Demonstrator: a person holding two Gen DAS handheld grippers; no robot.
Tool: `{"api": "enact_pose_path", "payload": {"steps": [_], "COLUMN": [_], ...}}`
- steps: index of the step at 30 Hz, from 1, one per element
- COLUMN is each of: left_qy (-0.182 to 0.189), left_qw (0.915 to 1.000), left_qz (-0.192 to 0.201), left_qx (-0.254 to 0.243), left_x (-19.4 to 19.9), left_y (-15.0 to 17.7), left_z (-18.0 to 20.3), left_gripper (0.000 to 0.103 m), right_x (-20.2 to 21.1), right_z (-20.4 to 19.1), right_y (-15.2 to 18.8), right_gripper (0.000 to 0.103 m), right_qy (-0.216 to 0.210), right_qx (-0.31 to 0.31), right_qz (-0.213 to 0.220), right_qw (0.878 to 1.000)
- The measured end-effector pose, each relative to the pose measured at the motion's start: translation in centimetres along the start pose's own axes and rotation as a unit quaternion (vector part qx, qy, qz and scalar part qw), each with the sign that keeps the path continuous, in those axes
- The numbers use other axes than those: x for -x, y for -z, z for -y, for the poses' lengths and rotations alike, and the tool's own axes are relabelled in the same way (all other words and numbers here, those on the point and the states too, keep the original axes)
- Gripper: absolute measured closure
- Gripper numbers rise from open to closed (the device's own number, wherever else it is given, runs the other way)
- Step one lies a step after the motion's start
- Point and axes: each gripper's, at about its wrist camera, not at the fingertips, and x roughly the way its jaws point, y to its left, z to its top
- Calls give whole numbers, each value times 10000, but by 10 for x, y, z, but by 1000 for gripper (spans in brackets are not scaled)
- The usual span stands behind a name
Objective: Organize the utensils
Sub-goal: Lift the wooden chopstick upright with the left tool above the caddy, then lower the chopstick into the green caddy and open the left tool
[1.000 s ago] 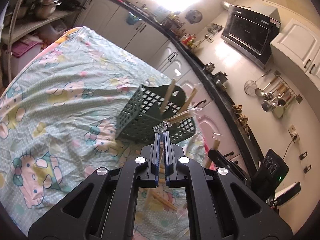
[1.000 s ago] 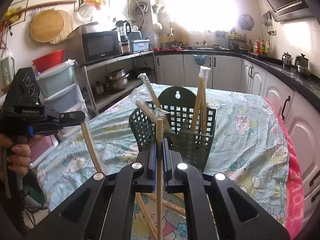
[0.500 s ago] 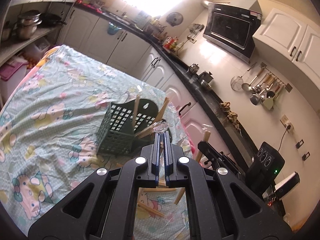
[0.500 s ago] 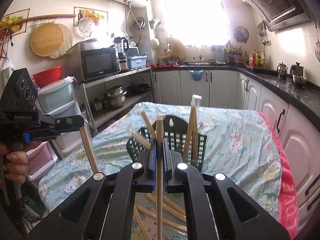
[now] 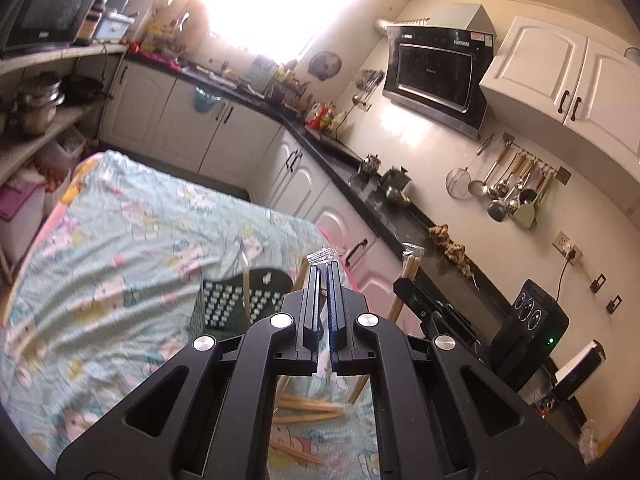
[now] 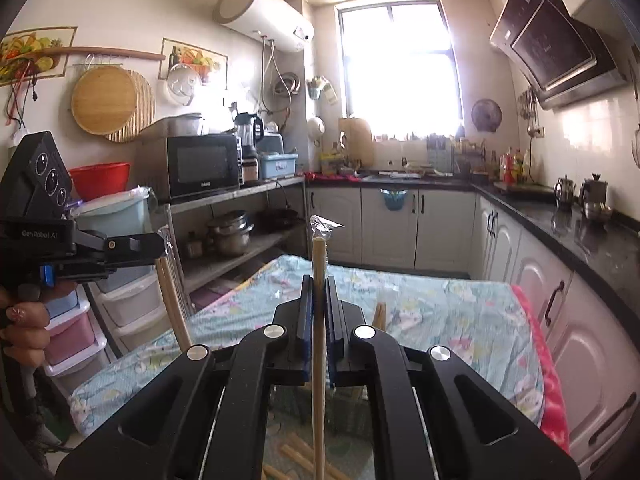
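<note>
My left gripper (image 5: 323,270) is shut on a plastic-wrapped pair of wooden chopsticks (image 5: 325,255), held upright high above the table. My right gripper (image 6: 319,280) is shut on another wrapped chopstick pair (image 6: 319,252), also upright. The green mesh utensil basket (image 5: 228,304) stands on the table below the left gripper, with chopsticks (image 5: 246,280) standing in it. Each gripper shows in the other's view: the right one (image 5: 404,286) with its chopsticks, the left one (image 6: 154,246) at left. Several loose chopstick pairs (image 5: 308,408) lie on the cloth.
The table carries a light green cartoon-print cloth (image 5: 120,248). Kitchen cabinets and a black counter (image 5: 380,208) run along the right. A shelf with pots (image 6: 232,232) and plastic drawers (image 6: 80,320) stands to the left.
Both grippers have risen and tilted up with their chopsticks; the basket has dropped low in both views and is nearly hidden behind the right gripper.
</note>
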Motion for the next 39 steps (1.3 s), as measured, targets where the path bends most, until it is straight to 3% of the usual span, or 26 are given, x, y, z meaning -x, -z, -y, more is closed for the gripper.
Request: {"api": "enact_pose_path", "payload": {"steps": [20, 29, 39], "left_qy": [-444, -645, -916], "left_qw": [9961, 9947, 9931], "left_qz": [732, 768, 704], "left_qx": [-217, -204, -217], "left_x": [4, -19, -45], "left_y": [-63, -73, -59], "left_z": [8, 1, -7], "left_gripper": [102, 102, 102], "right_x": [-18, -38, -64], "right_z": [10, 30, 43], "right_y": [-66, -62, -37], "right_gripper": [97, 97, 97], "right_qy": [-32, 78, 149], "right_qx": [86, -81, -123], "right_qz": [889, 969, 982], "right_qw": [9960, 9952, 9950]}}
